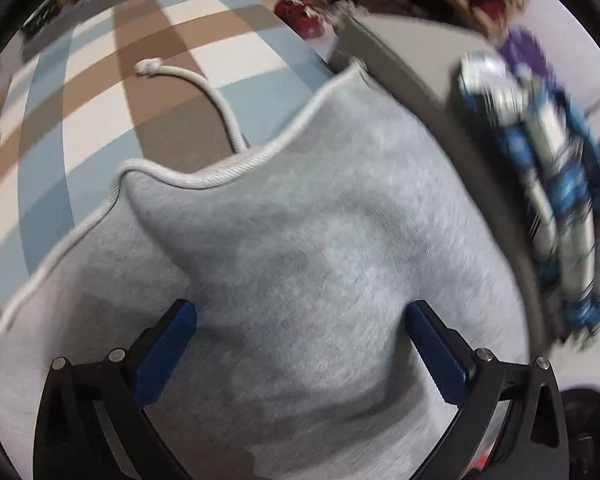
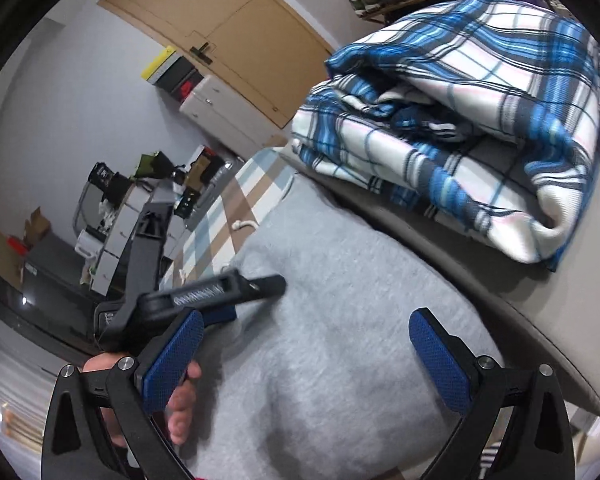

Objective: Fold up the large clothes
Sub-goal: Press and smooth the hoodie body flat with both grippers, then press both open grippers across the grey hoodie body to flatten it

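Note:
A large grey hooded sweatshirt point(image 1: 320, 240) lies bunched on a checked mat point(image 1: 100, 120), with its corded hem point(image 1: 204, 179) raised in a fold. Its white drawstring point(image 1: 220, 108) trails across the mat and ends in a knot. My left gripper point(image 1: 300, 320) is open just above the grey fabric, and nothing sits between its blue pads point(image 1: 168, 352). In the right wrist view the same sweatshirt point(image 2: 340, 300) fills the lower middle. My right gripper point(image 2: 306, 332) is open over it and holds nothing. The left gripper point(image 2: 220, 294) shows there too, held by a hand point(image 2: 180, 392).
A folded blue-and-white plaid blanket point(image 2: 460, 120) rests on a beige cushion point(image 2: 520, 320) beside the sweatshirt, and it shows blurred as the plaid blanket point(image 1: 552, 200) on the right. Red toys point(image 1: 300, 16) lie at the mat's far end. A wooden door point(image 2: 236, 28), drawers and clutter stand beyond.

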A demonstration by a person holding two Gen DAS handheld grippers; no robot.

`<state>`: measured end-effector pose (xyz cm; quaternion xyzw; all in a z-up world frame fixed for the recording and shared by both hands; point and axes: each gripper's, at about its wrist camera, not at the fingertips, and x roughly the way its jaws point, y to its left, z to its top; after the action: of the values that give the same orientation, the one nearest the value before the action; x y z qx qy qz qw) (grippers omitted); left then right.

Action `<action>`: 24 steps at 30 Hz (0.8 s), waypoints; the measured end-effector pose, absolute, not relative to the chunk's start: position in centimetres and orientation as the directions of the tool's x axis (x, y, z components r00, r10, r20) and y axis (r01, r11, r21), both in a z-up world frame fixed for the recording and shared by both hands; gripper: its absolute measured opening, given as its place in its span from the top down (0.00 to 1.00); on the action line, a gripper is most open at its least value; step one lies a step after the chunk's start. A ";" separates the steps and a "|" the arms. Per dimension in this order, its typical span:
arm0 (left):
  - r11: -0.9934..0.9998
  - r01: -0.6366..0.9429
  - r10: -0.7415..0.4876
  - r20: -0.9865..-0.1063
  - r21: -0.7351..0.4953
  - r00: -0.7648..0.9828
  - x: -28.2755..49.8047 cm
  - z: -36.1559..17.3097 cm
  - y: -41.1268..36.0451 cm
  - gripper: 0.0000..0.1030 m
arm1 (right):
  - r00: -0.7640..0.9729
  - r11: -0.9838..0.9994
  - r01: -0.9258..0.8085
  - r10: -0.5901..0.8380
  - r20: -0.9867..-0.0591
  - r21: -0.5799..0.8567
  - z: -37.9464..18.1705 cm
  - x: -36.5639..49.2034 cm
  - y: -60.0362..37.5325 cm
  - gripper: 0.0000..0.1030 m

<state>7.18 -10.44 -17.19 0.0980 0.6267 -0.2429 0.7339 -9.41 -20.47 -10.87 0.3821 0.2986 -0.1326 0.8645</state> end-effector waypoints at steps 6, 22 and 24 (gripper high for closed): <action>0.889 0.430 -0.249 -0.955 -0.158 0.162 6.2 -12.4 -5.0 0.01 | 0.775 0.709 0.444 0.003 -0.632 0.547 -10.9 -8.8 -19.5 0.00; 0.995 0.074 -0.091 -0.831 -0.061 0.549 -6.0 -13.1 19.5 0.01 | 0.731 0.840 0.324 0.070 -0.679 0.435 -11.5 -6.5 -14.8 0.00; 0.991 0.076 -0.137 -0.853 -0.115 0.504 -6.0 -14.6 19.8 0.01 | 0.714 0.870 0.303 0.062 -0.697 0.388 -11.7 -6.1 -13.9 0.00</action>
<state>-6.03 19.80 -14.56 -0.0311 0.4943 -0.0614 0.8666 -6.09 -13.90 -11.65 0.2454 0.3720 -0.0676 0.8926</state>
